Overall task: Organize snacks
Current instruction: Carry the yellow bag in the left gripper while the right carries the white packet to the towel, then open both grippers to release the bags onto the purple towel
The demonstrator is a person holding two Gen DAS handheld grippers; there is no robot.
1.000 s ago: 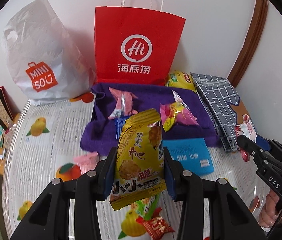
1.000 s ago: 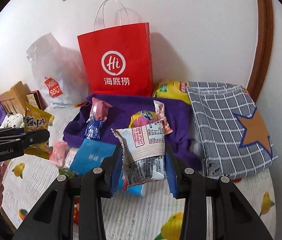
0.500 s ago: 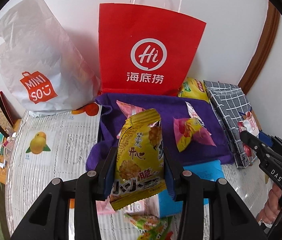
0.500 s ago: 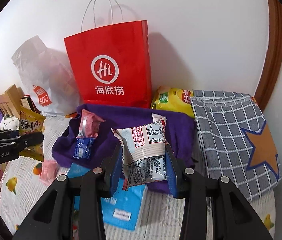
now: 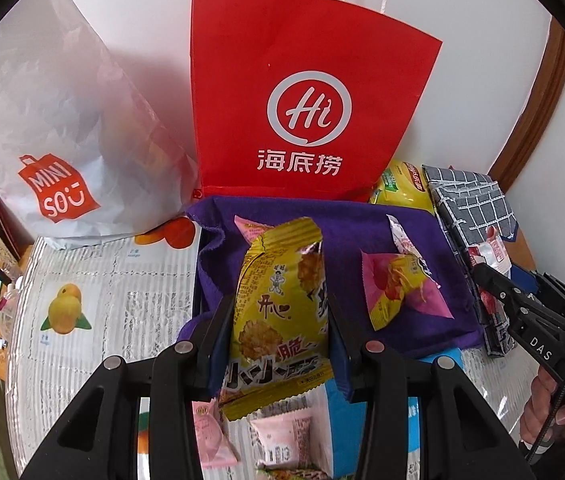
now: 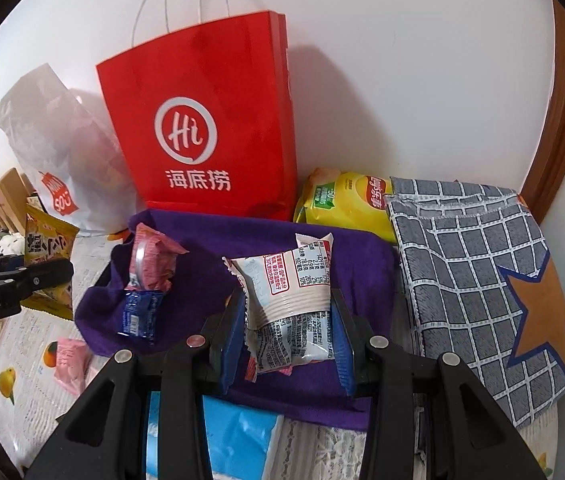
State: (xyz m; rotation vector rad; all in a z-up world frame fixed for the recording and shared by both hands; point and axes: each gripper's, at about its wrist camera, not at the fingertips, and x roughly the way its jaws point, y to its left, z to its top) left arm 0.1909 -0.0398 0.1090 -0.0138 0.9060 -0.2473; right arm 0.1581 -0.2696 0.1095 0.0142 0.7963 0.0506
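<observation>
In the left wrist view, the left gripper [image 5: 280, 324] fills the bottom centre, its jaws closed narrowly on a crinkled yellow foil snack packet [image 5: 282, 308], pinched at its sides so it stands upright and clear of the loose sweets below. Behind it, mid-frame, lies a folded purple cloth [image 5: 342, 224] carrying a pink-and-yellow foil packet [image 5: 398, 288]; this cloth looks like the gathering place, which would explain why the yellow packet is held above its near edge. A red paper carrier bag [image 5: 302, 92] leans against the wall in the upper centre, with a white plastic shopping bag [image 5: 54, 120] at upper left. The right gripper [image 5: 522, 312] enters from the right edge.

In the right wrist view, the right gripper [image 6: 288, 336] at bottom centre has its jaws clamped on a white printed snack pouch [image 6: 290, 300], carried over the purple cloth [image 6: 242, 240]. A pink wrapped snack [image 6: 150, 252] already sits on the cloth at centre left. A grey checked cloth with an orange star [image 6: 482, 280] lies at the right.
</observation>
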